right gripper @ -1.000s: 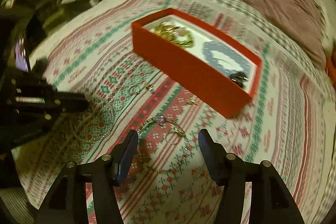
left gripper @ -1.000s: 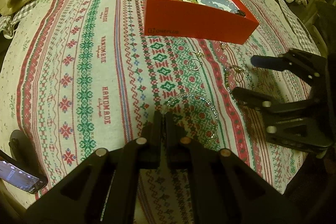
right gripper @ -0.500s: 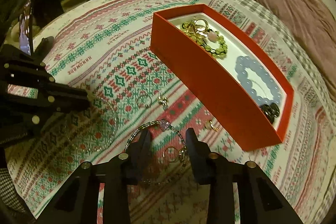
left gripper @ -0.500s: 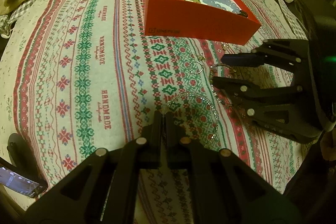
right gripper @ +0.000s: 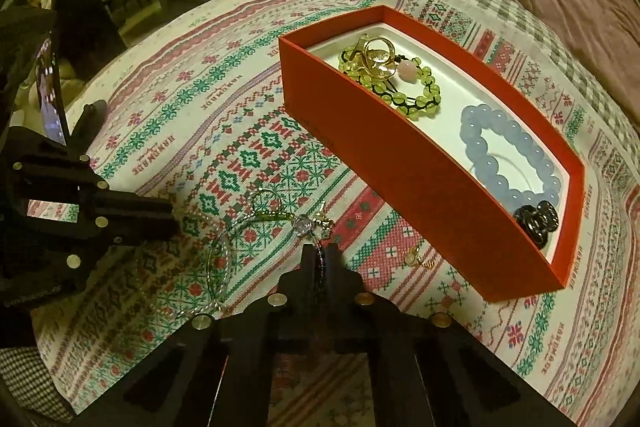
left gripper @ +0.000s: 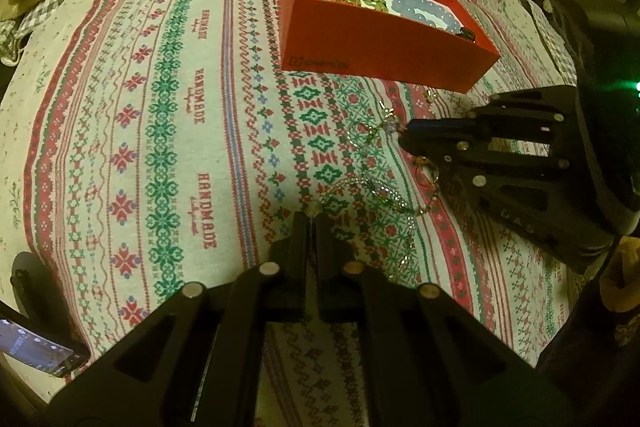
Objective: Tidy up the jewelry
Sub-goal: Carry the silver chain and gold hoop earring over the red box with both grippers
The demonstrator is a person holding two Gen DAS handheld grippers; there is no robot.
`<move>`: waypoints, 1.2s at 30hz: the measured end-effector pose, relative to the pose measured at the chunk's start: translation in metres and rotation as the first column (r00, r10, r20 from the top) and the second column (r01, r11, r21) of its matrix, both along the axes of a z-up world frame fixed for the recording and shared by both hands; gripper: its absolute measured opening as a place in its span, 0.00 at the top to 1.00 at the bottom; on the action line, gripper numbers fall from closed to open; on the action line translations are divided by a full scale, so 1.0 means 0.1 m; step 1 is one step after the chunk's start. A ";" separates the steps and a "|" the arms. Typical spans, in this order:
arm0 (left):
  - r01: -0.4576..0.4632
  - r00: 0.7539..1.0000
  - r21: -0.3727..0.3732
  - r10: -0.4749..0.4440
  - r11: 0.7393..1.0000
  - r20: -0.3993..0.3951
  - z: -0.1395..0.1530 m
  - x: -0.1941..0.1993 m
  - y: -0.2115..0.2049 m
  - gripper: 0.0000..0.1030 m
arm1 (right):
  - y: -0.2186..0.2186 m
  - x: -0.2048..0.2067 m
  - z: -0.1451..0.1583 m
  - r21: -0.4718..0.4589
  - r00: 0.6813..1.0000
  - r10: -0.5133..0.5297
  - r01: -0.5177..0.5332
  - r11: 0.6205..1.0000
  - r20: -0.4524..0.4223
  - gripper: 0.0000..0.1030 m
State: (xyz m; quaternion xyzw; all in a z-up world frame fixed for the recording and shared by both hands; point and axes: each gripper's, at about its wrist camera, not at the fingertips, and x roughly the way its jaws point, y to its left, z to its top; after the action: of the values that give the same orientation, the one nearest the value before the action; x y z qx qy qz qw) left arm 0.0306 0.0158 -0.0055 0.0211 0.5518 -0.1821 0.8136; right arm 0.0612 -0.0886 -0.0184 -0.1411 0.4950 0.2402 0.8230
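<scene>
1. Right gripper closed to a sliver, jaws just drawn together on the dark beaded strand of a chain bracelet lying on the bed's patterned cloth; strand seen pinched between the tips in the right wrist view.
2. Left gripper shut as well, tips down on the near end of a thin crystal bangle; hard to tell whether the wire was truly gripped or merely pressed to the cloth.
3. Red box placed ahead and to the right of the right gripper, its long axis slanting away toward the bed's far right edge, near long wall facing the gripper.
4. Inside it already: green bead bracelet, pale blue bead bracelet, dark clip.
5. Small gold earring left loose on the cloth between right gripper and box wall.
6. Right gripper judged nearer the box than the left; likely next: lift clear of the near wall, then carry forward-right over the white interior.
</scene>
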 end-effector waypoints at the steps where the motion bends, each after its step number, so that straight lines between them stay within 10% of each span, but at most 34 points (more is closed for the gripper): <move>1: 0.000 1.000 0.000 0.000 1.000 0.002 0.01 0.00 0.01 0.95 | -0.02 -0.02 0.02 0.006 1.000 -0.009 0.009 1.000 -0.003 0.97; 36: -0.062 0.977 -0.204 0.101 0.977 0.186 1.04 0.35 -0.11 0.96 | -0.80 -0.06 1.17 0.301 0.923 -0.367 0.321 0.898 0.111 0.97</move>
State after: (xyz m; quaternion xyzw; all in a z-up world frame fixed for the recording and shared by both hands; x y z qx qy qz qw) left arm 0.0653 0.0044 0.0986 -0.0646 0.4488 -0.1995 0.8687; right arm 0.0552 -0.1683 0.0983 0.0462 0.4035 0.1450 0.9022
